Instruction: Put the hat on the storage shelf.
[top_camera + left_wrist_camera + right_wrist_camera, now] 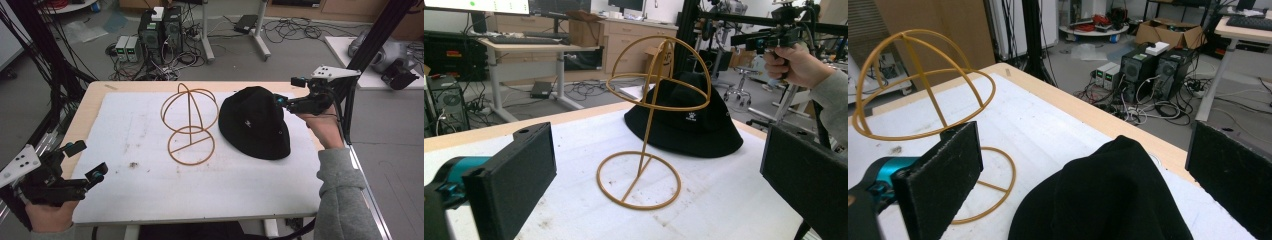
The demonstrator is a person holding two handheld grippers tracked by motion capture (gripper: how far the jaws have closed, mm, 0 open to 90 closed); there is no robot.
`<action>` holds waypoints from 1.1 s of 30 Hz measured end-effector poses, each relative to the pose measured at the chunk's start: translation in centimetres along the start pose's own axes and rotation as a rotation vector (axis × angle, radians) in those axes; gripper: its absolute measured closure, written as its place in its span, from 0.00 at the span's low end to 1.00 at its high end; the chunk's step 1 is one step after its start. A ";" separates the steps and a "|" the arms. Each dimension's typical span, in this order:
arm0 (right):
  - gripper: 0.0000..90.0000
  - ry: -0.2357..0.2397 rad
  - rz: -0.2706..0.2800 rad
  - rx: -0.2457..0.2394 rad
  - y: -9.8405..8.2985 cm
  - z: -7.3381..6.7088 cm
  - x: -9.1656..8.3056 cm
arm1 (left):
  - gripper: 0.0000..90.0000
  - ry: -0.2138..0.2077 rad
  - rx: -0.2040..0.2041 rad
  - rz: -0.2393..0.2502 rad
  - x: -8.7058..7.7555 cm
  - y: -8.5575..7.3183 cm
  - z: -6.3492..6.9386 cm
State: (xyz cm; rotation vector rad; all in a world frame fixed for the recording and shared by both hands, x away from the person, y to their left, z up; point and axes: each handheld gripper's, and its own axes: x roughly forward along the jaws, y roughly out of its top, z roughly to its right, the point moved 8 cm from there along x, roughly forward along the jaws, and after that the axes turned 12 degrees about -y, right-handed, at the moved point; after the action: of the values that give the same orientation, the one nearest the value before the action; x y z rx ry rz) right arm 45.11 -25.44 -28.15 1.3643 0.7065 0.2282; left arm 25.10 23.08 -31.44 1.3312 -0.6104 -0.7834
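Looking early: hat (256,122) lies on the tabletop (150,200) beside the bare stand (189,122). Right gripper (280,100) hovers over its crown, jaws spread, empty; left gripper (85,160) likewise. Grasping and mounting probably remain.

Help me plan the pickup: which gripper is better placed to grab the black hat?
Right. The right gripper is open right at the black hat's crown, while the left gripper sits at the near left corner, beyond the wire stand.
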 end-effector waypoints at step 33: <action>0.06 -0.115 -0.167 0.091 -2.6 3.4 8.2 | 0.02 0.006 -0.012 -0.032 -0.3 -0.9 -0.2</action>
State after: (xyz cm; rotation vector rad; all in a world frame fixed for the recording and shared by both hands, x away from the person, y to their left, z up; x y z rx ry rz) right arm 52.81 -24.37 -33.19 1.3849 0.7364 -0.0153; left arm 24.90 23.39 -32.33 1.3344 -0.5799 -0.8075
